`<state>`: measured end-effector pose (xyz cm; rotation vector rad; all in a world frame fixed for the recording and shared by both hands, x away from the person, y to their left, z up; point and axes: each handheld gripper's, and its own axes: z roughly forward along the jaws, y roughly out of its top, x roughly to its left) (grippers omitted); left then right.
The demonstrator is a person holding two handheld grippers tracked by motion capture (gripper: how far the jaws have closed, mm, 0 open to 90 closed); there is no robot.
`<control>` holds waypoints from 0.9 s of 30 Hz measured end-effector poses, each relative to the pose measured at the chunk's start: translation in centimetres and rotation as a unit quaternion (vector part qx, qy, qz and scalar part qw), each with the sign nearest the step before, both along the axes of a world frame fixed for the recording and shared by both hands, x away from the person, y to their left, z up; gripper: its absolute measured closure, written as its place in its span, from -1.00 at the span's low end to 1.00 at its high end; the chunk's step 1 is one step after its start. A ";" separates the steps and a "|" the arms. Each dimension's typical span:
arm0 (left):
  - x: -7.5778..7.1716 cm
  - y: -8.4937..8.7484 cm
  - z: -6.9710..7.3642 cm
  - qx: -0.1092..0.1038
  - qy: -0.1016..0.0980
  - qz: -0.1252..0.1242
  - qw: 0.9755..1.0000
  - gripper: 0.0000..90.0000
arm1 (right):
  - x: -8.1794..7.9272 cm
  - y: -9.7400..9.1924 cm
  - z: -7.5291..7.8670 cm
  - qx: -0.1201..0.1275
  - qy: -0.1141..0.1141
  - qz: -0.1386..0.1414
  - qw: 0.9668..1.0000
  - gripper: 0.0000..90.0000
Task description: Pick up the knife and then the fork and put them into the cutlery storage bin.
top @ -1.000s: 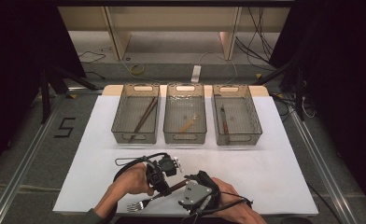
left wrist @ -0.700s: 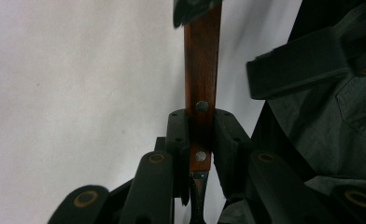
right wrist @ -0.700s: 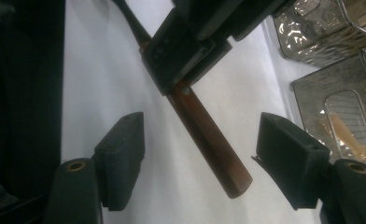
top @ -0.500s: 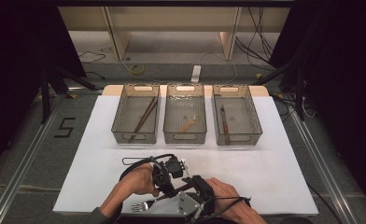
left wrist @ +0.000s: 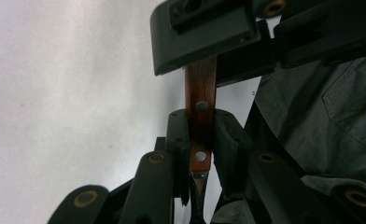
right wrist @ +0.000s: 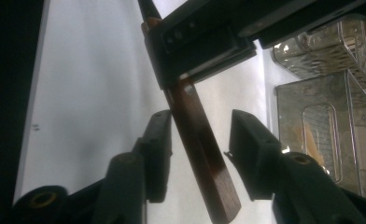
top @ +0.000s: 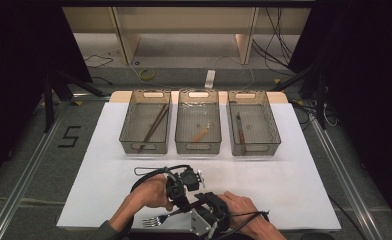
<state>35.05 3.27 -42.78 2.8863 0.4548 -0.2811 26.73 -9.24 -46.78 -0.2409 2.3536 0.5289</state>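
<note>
A fork [top: 155, 220] with a brown wooden handle [left wrist: 200, 100] is held low over the white table near its front edge, tines pointing left. My left gripper [left wrist: 200, 128] is shut on the handle close to the metal neck, also seen from above as the left gripper [top: 178, 194]. My right gripper [right wrist: 200, 144] is open, its two fingers standing on either side of the handle [right wrist: 204, 163], the left one close against it. From above the right gripper [top: 206, 216] sits just right of the left one.
Three clear mesh bins stand in a row at the back: the left bin [top: 129, 131] holds dark chopsticks, the middle bin [top: 184, 134] a small wooden piece, the right bin [top: 269, 131] a slim utensil. The white table cover [top: 294, 185] stretches to the right.
Both hands have slid a little toward the front edge with the fork, and the right gripper has drawn in closer around the handle.
</note>
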 end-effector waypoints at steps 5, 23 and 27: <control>0.0 -0.1 0.1 -0.006 0.001 0.005 1.000 0.70 | -0.1 -0.2 0.0 -0.007 -0.001 0.005 1.000 0.53; 0.9 1.8 1.8 -0.040 -0.019 0.031 0.999 0.18 | -0.1 -0.8 -0.3 -0.034 0.008 0.029 0.999 0.75; 1.3 3.3 2.5 -0.053 -0.036 0.072 0.995 -0.17 | 0.3 -1.3 -0.1 -0.026 0.010 0.017 0.999 0.76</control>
